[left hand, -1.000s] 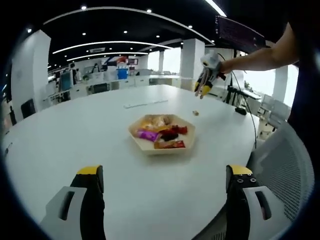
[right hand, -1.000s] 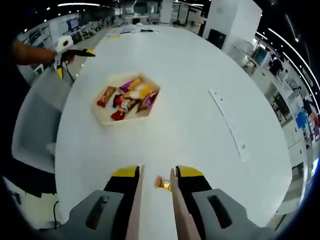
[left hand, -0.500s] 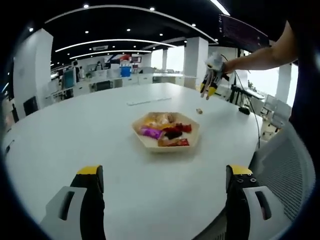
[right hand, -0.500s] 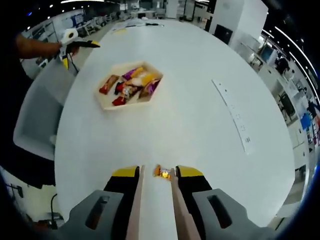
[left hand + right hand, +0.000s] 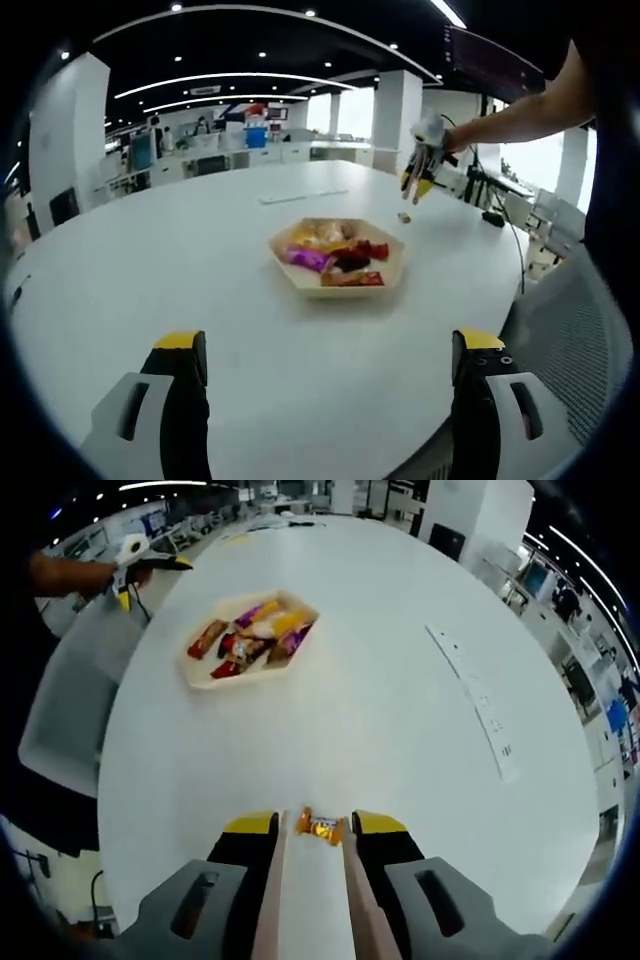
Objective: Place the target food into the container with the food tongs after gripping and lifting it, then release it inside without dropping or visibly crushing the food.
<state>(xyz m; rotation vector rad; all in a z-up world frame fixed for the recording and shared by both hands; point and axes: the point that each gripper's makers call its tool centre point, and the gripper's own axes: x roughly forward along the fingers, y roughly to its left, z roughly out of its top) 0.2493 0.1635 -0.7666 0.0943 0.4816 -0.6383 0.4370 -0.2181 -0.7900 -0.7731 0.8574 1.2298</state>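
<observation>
On the white tabletop (image 5: 400, 700), the wrapped candy (image 5: 321, 826) lies just past the tips of the food tongs (image 5: 312, 900), which the right gripper (image 5: 312, 825) carries; tongs look narrowly open, candy between/just ahead of the tips, so prob. lined up for the pinch, not yet lifted. Whether the tips touch it: can't tell. Right gripper's own fingers are closed on the tongs w/ a slim gap. The hexagonal tray (image 5: 200, 676) w/ assorted snacks sits well apart, farther along the tabletop. Left gripper (image 5: 320, 365) has its fingers spread wide, holding nothing, facing the tray (image 5: 300, 283) as if parked out of the way.
</observation>
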